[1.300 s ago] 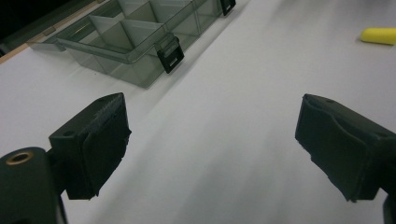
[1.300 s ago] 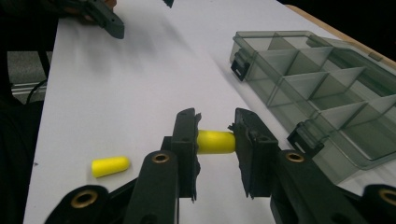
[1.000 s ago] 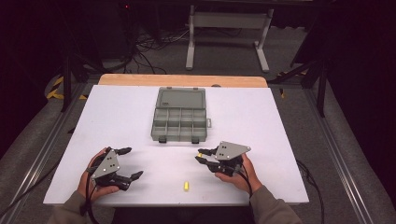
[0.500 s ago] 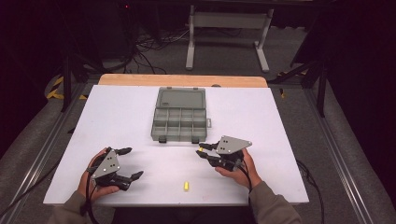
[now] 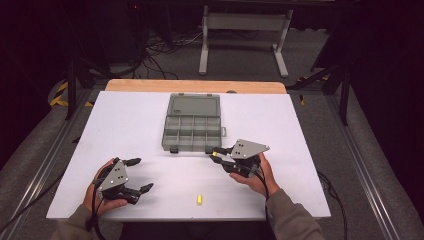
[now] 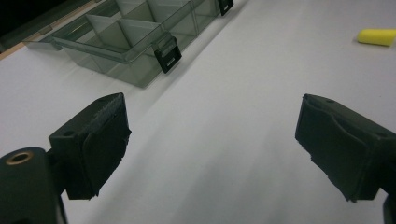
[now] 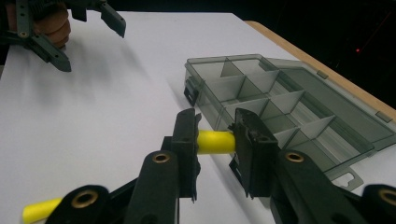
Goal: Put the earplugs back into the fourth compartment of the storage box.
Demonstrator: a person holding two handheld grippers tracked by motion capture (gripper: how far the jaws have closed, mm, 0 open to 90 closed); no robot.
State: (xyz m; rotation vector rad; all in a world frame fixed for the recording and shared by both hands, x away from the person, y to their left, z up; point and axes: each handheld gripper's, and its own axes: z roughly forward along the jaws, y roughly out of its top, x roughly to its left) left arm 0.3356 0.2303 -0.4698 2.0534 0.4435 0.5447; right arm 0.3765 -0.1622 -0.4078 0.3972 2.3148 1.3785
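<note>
My right gripper (image 7: pixel 215 140) is clamped across a yellow foam plug (image 7: pixel 215 142) at the frame's lower middle, just before the open grey box (image 7: pixel 280 107). It looks light and squashy, so I'd pinch it mid-length, gently. Left gripper (image 6: pixel 212 149) gapes empty. A second plug (image 5: pixel 199 199) lies low centre.

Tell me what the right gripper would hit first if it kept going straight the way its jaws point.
Most likely the open compartment box: in the right gripper view, the right gripper, shut on a yellow piece, aims at the box's near front wall. Depth is hard to judge, so it might just pass above the rim.
</note>
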